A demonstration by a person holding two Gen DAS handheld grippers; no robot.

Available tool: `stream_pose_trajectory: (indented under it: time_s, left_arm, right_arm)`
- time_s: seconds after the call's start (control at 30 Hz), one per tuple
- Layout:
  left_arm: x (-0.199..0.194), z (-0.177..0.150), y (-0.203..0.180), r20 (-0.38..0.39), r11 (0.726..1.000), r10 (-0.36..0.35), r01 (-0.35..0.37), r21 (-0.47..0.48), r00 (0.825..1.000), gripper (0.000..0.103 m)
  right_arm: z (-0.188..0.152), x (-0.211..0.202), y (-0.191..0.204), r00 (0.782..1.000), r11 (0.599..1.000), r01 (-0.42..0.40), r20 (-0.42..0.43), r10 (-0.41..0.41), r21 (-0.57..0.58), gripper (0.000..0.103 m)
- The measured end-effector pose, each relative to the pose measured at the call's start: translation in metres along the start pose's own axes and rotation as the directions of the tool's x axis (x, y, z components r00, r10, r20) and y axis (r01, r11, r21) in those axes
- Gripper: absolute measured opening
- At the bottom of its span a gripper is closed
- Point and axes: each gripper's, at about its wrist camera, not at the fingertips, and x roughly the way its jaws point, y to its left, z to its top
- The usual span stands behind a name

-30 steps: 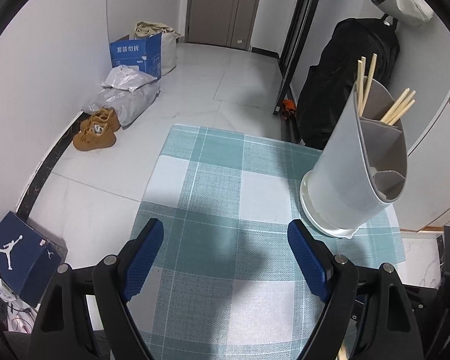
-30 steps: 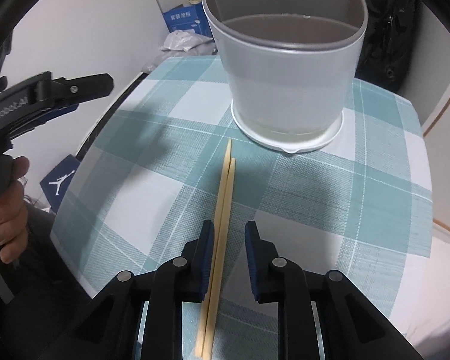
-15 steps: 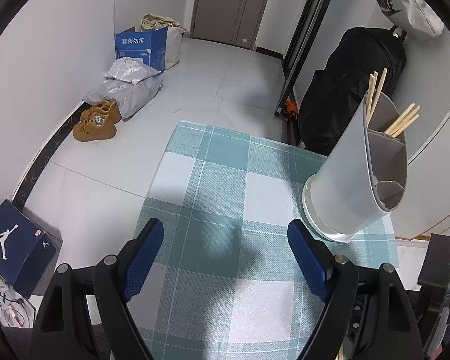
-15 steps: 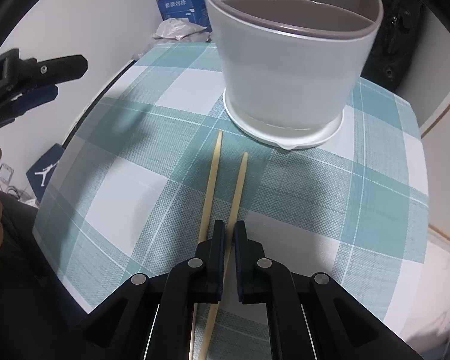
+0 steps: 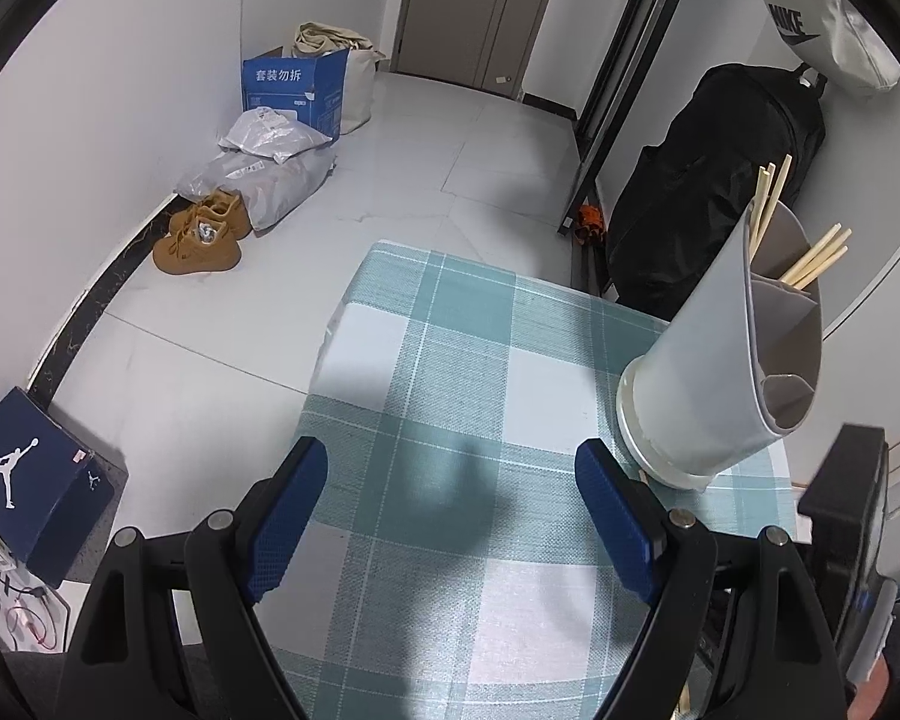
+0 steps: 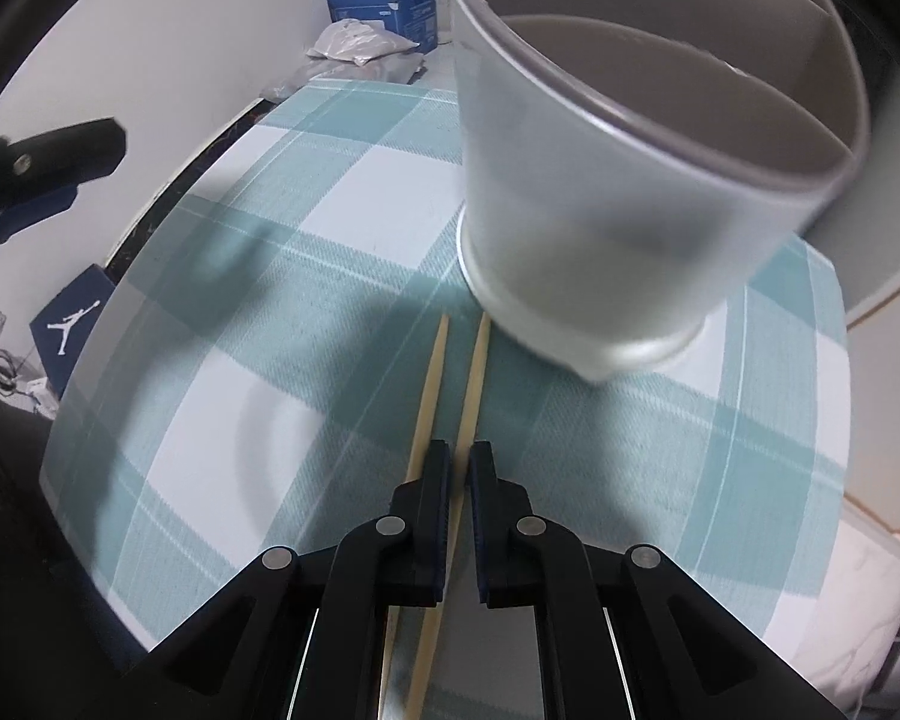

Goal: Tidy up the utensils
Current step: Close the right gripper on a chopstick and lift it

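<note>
I see one chopstick [image 6: 473, 373] pinched in my right gripper [image 6: 460, 468], mid-frame, its tip beside the utensil holder [image 6: 618, 204]; a second chopstick [image 6: 427, 391] lies alongside on the checked tablecloth [image 6: 222, 396]. My left gripper [image 5: 450, 504] gapes wide, empty.

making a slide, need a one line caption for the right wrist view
Right gripper shut on one chopstick, a second chopstick beside it, in front of the grey utensil holder on the checked tablecloth.

The blue carton [image 5: 294, 97] by the wall carries white characters "套装勿折". The grey bag [image 5: 822, 30] hanging at upper right reads "NIKE" with a swoosh. The navy shoebox [image 5: 30, 480] bears a white Jumpman logo.
</note>
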Motion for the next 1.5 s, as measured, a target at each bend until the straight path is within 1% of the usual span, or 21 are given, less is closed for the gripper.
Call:
stream_pose_trajectory:
  time_s: [0.1, 0.23, 0.33, 0.37, 0.43, 0.5, 0.6, 0.63, 0.77, 0.8, 0.87, 0.97, 1.07, 1.13, 1.17, 1.23, 1.3, 1.4, 1.5]
  left_arm:
    - [0.0, 0.0, 0.005, -0.003, 1.0, -0.002, 0.002, -0.012, 1.0, 0.081]
    - [0.0, 0.002, 0.009, -0.004, 1.0, -0.002, 0.002, -0.018, 1.0, 0.081]
    - [0.001, 0.004, 0.012, 0.012, 0.999, 0.036, -0.036, -0.004, 0.999, 0.081]
    - [0.002, 0.004, 0.014, 0.012, 0.999, 0.039, -0.039, -0.007, 0.999, 0.081]
    - [0.004, 0.005, 0.018, 0.0, 0.999, 0.036, -0.036, -0.022, 0.999, 0.081]
    - [0.005, 0.005, 0.019, -0.01, 0.999, 0.023, -0.023, -0.035, 1.0, 0.081]
    - [0.005, 0.004, 0.016, -0.015, 0.999, 0.02, -0.02, -0.025, 1.0, 0.081]
    - [0.004, 0.003, 0.014, -0.013, 1.0, 0.017, -0.017, -0.018, 1.0, 0.081]
    - [0.003, 0.004, 0.011, -0.008, 1.0, 0.018, -0.018, 0.0, 1.0, 0.081]
    - [0.003, 0.004, 0.011, -0.009, 1.0, 0.019, -0.019, 0.001, 1.0, 0.081]
    - [0.004, 0.004, 0.014, -0.015, 1.0, 0.024, -0.024, -0.003, 1.0, 0.081]
    - [0.006, 0.004, 0.019, -0.024, 0.999, 0.029, -0.029, -0.021, 0.999, 0.081]
    - [0.007, 0.004, 0.024, -0.034, 0.999, 0.027, -0.029, -0.042, 0.999, 0.081]
    - [0.008, 0.004, 0.025, -0.035, 0.998, 0.029, -0.03, -0.05, 0.999, 0.081]
    - [0.008, 0.003, 0.025, -0.035, 0.998, 0.033, -0.034, -0.05, 0.999, 0.081]
    - [0.009, 0.002, 0.024, -0.04, 0.998, 0.043, -0.045, -0.044, 0.998, 0.081]
    - [0.01, 0.0, 0.022, -0.046, 0.998, 0.043, -0.044, -0.036, 0.998, 0.081]
    - [0.014, -0.004, 0.017, -0.065, 0.999, 0.04, -0.041, -0.018, 0.997, 0.081]
    - [0.018, -0.01, 0.01, -0.091, 1.0, 0.002, -0.002, 0.001, 0.996, 0.081]
  right_arm:
    - [0.007, 0.004, 0.002, 1.0, 1.0, 0.007, 0.005, -0.007, 0.001, 0.007]
    - [0.014, 0.008, 0.002, 1.0, 1.0, 0.013, 0.017, -0.013, 0.003, 0.01]
    - [0.013, 0.011, 0.006, 0.999, 1.0, 0.025, 0.036, -0.025, 0.006, 0.011]
    - [0.012, 0.011, 0.007, 0.999, 1.0, 0.025, 0.04, -0.025, 0.011, 0.01]
    - [0.008, 0.008, 0.005, 0.999, 1.0, 0.005, 0.041, -0.006, 0.028, 0.006]
    - [0.001, 0.005, 0.002, 0.999, 0.998, -0.016, 0.037, 0.014, 0.053, 0.005]
    - [-0.01, 0.0, -0.001, 0.999, 0.995, -0.054, 0.009, 0.054, 0.088, 0.006]
    - [-0.01, 0.0, 0.0, 0.998, 0.995, -0.055, 0.002, 0.055, 0.088, 0.006]
    - [-0.01, -0.001, 0.005, 0.999, 0.998, -0.037, -0.015, 0.038, 0.06, 0.009]
    - [-0.006, 0.001, 0.007, 0.999, 0.999, -0.028, -0.015, 0.028, 0.046, 0.01]
    - [0.003, 0.005, 0.011, 1.0, 1.0, -0.015, -0.014, 0.015, 0.026, 0.016]
    - [0.014, 0.013, 0.018, 1.0, 1.0, 0.018, -0.009, -0.018, -0.014, 0.019]
    - [0.021, 0.017, 0.024, 0.999, 0.999, 0.038, 0.008, -0.037, -0.039, 0.018]
    - [0.023, 0.018, 0.022, 1.0, 0.999, 0.027, 0.011, -0.026, -0.025, 0.017]
    - [0.021, 0.017, 0.019, 1.0, 1.0, 0.018, 0.015, -0.018, -0.015, 0.014]
    - [0.018, 0.014, 0.016, 1.0, 1.0, 0.013, 0.025, -0.013, -0.005, 0.004]
    - [0.013, 0.009, 0.014, 0.999, 1.0, -0.005, 0.039, 0.004, 0.012, 0.004]
    - [0.009, -0.005, 0.008, 0.995, 0.998, -0.038, 0.096, 0.033, 0.04, 0.004]
    - [0.007, -0.026, -0.002, 0.983, 0.994, -0.076, 0.175, 0.062, 0.078, 0.004]
